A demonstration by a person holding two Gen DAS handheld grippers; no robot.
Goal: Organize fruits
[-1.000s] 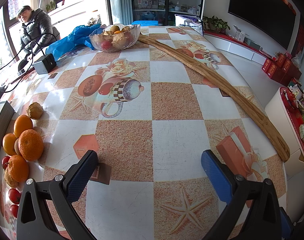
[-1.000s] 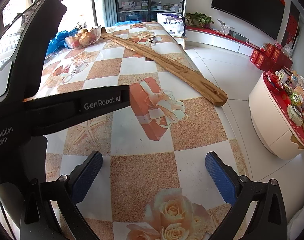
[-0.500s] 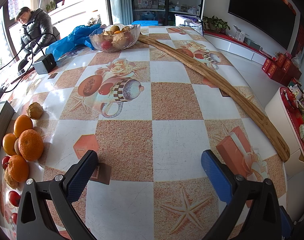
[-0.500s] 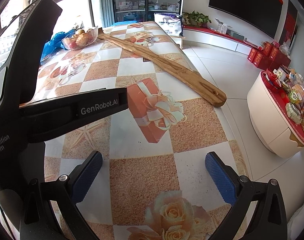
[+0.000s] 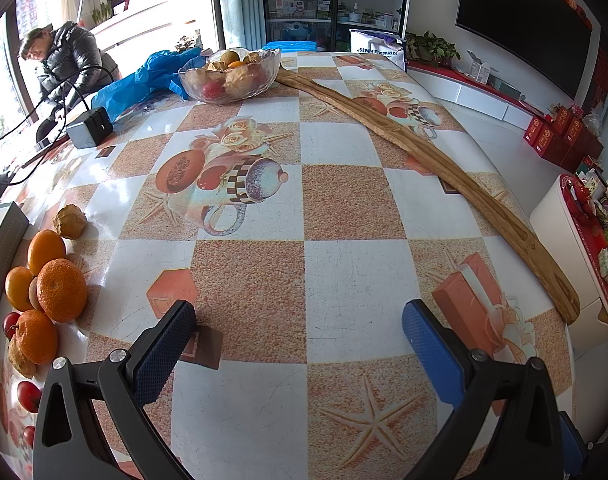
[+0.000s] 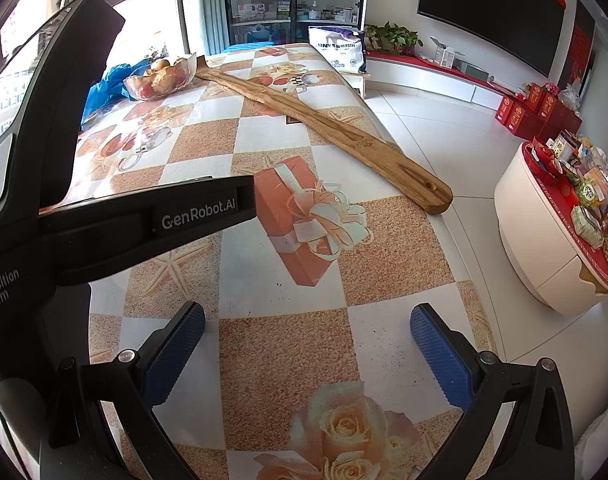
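Loose fruit lies at the table's left edge in the left wrist view: several oranges (image 5: 62,290), small red fruits (image 5: 28,396) and a brown walnut-like one (image 5: 69,222). A glass bowl (image 5: 230,76) with fruit in it stands at the far end, also seen as the bowl (image 6: 160,78) in the right wrist view. My left gripper (image 5: 300,344) hovers open over the tablecloth with nothing between its fingers, to the right of the loose fruit. My right gripper (image 6: 307,348) is open and empty near the table's right edge. The left gripper's black body (image 6: 104,216) fills the left of that view.
A long wooden board (image 5: 443,168) runs diagonally down the table's right side. A blue plastic bag (image 5: 144,80) and a black box (image 5: 90,128) with cables sit at the far left. A person in a dark jacket (image 5: 68,60) sits beyond. A white round cabinet (image 6: 551,240) stands right of the table.
The right wrist view has shifted slightly, with the board and bowl sliding right in frame. The left gripper has stayed still. Both grippers remain open.
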